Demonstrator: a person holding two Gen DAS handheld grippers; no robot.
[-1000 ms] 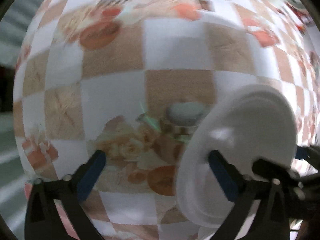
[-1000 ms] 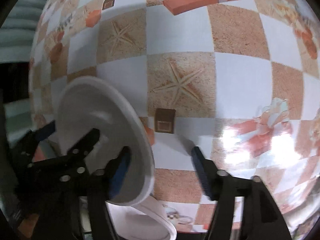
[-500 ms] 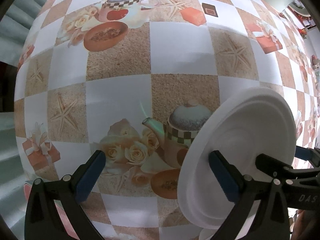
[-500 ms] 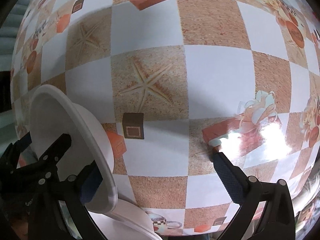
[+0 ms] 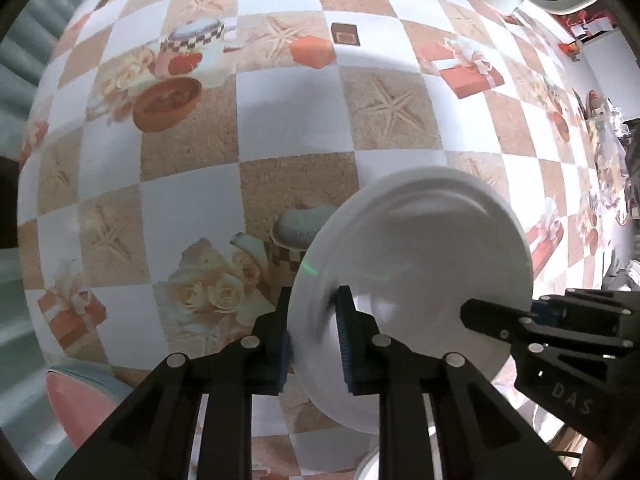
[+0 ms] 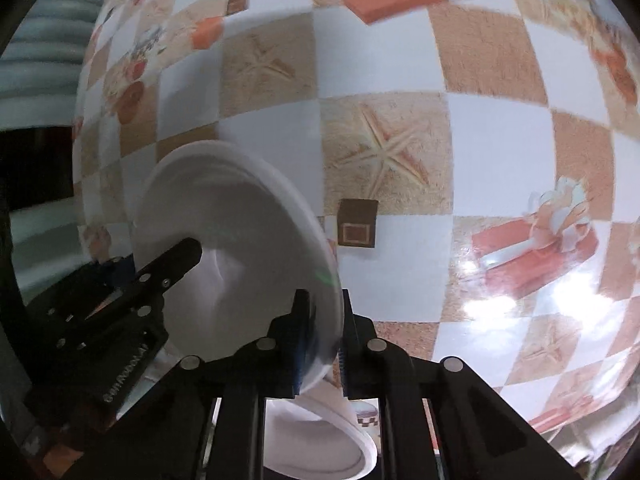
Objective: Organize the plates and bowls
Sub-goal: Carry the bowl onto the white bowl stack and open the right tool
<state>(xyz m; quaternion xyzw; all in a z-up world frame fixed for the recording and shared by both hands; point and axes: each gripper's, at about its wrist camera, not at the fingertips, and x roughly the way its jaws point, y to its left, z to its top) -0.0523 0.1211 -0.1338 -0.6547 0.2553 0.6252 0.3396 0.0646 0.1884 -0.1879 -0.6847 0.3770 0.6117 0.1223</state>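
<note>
Now I am pinching the white plate (image 5: 420, 264) at opposite rim edges: my left hand-held gripper (image 5: 314, 344) is closing on one edge, and my right hand-held gripper (image 6: 322, 344) is clamping the other. It is hanging tilted above the checkered counter (image 5: 288, 120), with another white dish (image 6: 320, 444) lying below.

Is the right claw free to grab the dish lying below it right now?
Probably not. The right claw is shut on the rim of the tilted plate, which also hangs over the dish; it would need to let go first.
</note>
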